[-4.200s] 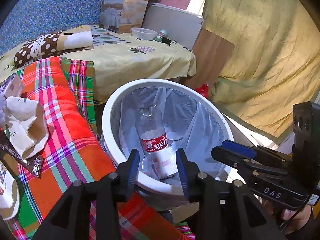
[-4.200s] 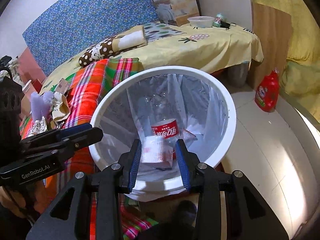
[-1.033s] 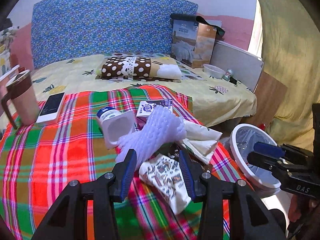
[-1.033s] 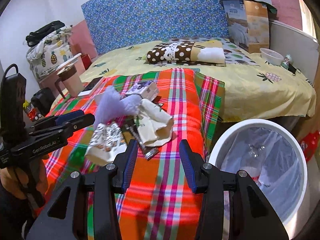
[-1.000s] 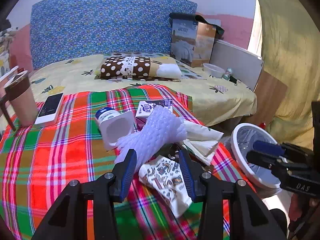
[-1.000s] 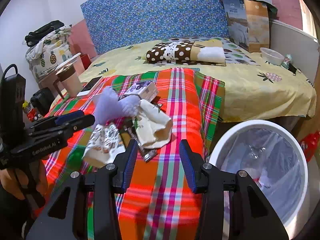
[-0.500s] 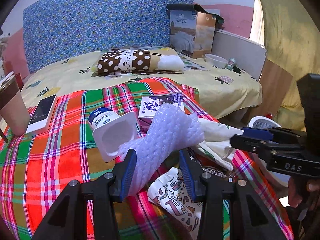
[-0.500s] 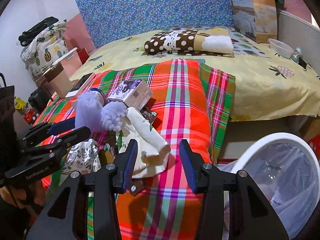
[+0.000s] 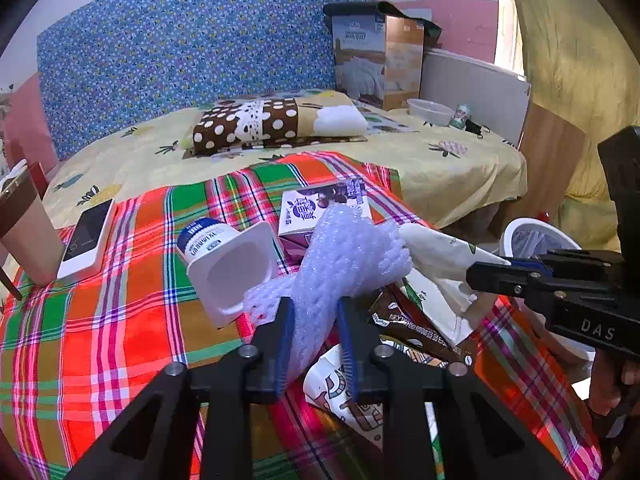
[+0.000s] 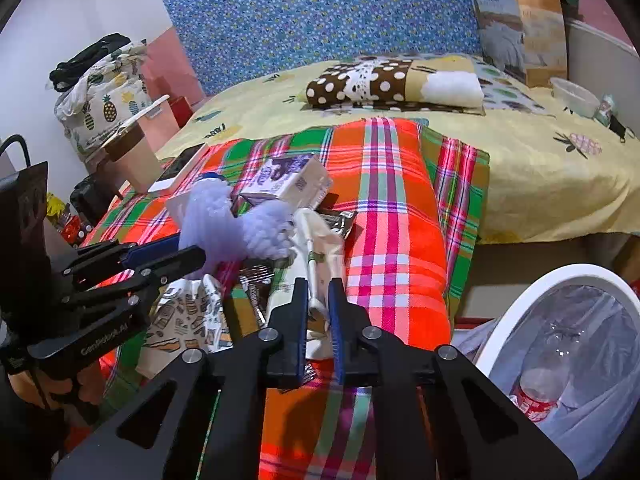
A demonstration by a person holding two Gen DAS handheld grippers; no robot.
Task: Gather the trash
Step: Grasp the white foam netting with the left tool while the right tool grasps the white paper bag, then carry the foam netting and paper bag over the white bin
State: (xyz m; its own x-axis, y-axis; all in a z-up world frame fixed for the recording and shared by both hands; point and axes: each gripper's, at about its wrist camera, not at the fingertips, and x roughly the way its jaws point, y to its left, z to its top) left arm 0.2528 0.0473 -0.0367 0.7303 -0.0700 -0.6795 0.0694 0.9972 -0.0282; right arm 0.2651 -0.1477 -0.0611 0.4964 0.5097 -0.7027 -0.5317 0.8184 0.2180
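Note:
Trash lies in a heap on the plaid blanket (image 9: 132, 308). My left gripper (image 9: 314, 344) is shut on a white foam fruit net (image 9: 344, 256), which also shows in the right wrist view (image 10: 224, 228). My right gripper (image 10: 319, 312) is shut on a flattened cream paper cup (image 10: 320, 252), seen in the left wrist view (image 9: 444, 248) too. A white yogurt tub (image 9: 224, 256), a purple carton (image 9: 320, 204), a patterned paper bag (image 9: 340, 384) and a brown wrapper (image 9: 416, 332) lie around them. The white bin (image 10: 560, 360) with a cola bottle stands at the right.
A phone (image 9: 86, 232) and a brown lidded cup (image 9: 24, 220) sit at the blanket's left edge. A dotted pillow (image 9: 272, 124) lies behind on the yellow sheet. A boxed quilt (image 9: 376, 60) and a plastic bowl (image 9: 430, 111) stand at the back right.
Both grippers moved from the bin to the trash heap. In the last half second the left closed on the foam net and the right closed on the paper cup.

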